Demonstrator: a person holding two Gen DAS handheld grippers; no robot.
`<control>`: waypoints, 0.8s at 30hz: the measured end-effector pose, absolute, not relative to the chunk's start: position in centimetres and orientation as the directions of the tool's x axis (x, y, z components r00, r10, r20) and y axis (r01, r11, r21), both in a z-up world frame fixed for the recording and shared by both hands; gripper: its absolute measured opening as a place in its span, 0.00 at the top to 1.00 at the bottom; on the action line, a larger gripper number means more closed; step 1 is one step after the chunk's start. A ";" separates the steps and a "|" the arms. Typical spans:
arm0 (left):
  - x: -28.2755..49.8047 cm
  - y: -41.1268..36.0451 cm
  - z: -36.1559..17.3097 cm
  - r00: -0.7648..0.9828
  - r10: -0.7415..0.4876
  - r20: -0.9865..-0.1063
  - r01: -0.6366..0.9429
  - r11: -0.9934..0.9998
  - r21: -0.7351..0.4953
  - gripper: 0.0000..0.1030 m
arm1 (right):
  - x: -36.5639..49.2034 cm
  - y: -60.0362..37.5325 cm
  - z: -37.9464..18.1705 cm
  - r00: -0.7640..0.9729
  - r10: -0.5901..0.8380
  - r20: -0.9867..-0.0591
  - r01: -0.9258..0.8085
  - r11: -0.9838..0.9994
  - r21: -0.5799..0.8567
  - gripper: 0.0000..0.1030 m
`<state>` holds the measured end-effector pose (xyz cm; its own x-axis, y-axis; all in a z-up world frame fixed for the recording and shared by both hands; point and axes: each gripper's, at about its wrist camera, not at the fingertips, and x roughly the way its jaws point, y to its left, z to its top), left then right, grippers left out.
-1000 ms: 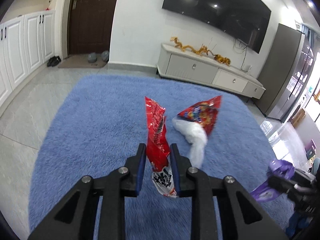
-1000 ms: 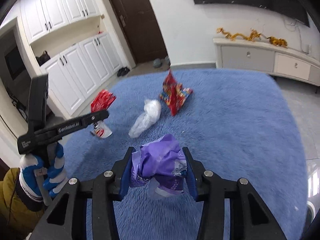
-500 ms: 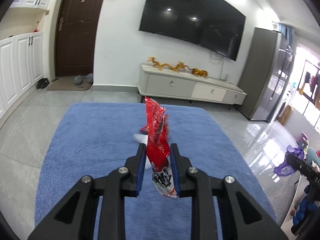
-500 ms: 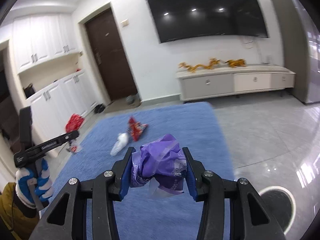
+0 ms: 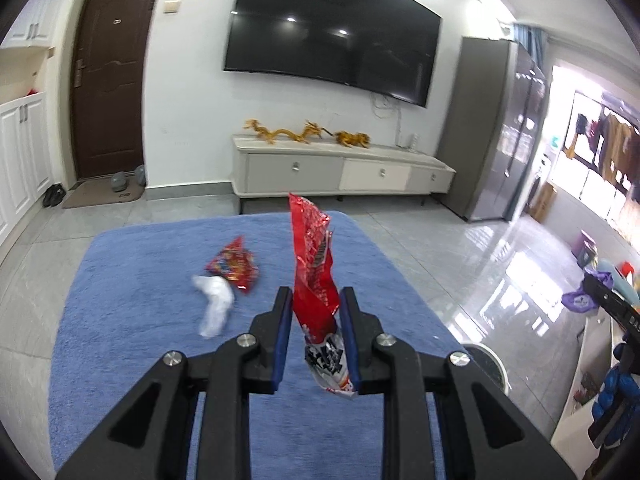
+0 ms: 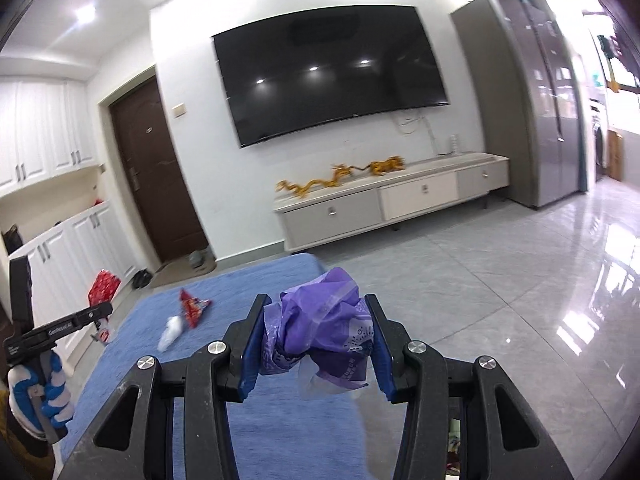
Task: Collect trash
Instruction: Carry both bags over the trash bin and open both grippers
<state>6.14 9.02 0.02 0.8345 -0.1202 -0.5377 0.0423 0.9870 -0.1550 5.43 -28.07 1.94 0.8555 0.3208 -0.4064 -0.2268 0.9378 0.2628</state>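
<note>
My left gripper (image 5: 315, 300) is shut on a red snack wrapper (image 5: 314, 276) that stands upright between the fingers, held high above the blue rug (image 5: 132, 320). My right gripper (image 6: 316, 312) is shut on a crumpled purple plastic bag (image 6: 320, 332). On the rug lie a red snack packet (image 5: 234, 264) and a crumpled white plastic wrapper (image 5: 214, 308); both also show in the right wrist view, the packet (image 6: 193, 307) and the white wrapper (image 6: 170, 332). The left gripper with its red wrapper (image 6: 103, 286) shows at the left of the right wrist view.
A white TV cabinet (image 5: 340, 172) stands under a wall TV (image 5: 332, 36). A grey fridge (image 5: 492, 128) is at the right. A dark door (image 5: 108, 80) and white cupboards (image 6: 48, 140) are at the left. A round white-rimmed object (image 5: 486, 364) sits on the tiled floor (image 6: 500, 280).
Both grippers have risen and tilted up, so more of the room shows. The view has swung right; the packet and white wrapper now lie left of the held red wrapper. Both grips are unchanged.
</note>
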 end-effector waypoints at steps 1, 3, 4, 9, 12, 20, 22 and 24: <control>6.5 8.0 0.0 0.828 -0.131 -0.545 0.060 0.987 -0.146 0.78 | 5.4 -28.9 1.6 0.859 0.309 -0.408 -0.210 0.940 0.271 0.58; 7.2 5.8 0.0 0.816 -0.150 -0.558 0.094 0.987 -0.128 0.78 | 5.5 -30.1 1.0 0.862 0.294 -0.412 -0.183 0.940 0.288 0.58; 7.5 4.5 -0.1 0.809 -0.163 -0.565 0.113 0.986 -0.122 0.78 | 5.5 -30.9 0.5 0.864 0.283 -0.417 -0.165 0.941 0.297 0.58; 9.6 -1.4 -0.6 0.766 -0.226 -0.601 0.211 0.973 -0.098 0.78 | 5.8 -33.9 -1.2 0.865 0.221 -0.451 -0.086 0.950 0.301 0.58; 10.7 -5.7 -1.2 0.737 -0.268 -0.620 0.280 0.957 -0.081 0.78 | 5.8 -35.9 -2.6 0.859 0.182 -0.479 -0.034 0.953 0.301 0.58; 14.1 -16.6 -4.3 0.610 -0.392 -0.688 0.441 0.890 -0.116 0.78 | 6.7 -40.2 -6.5 0.824 0.139 -0.550 0.064 0.940 0.334 0.57; 15.1 -18.8 -5.2 0.575 -0.413 -0.706 0.467 0.875 -0.132 0.78 | 7.1 -41.1 -7.5 0.813 0.129 -0.568 0.089 0.936 0.340 0.57; 16.0 -20.7 -6.3 0.538 -0.437 -0.721 0.485 0.860 -0.159 0.77 | 7.6 -42.0 -8.5 0.800 0.122 -0.587 0.112 0.932 0.346 0.57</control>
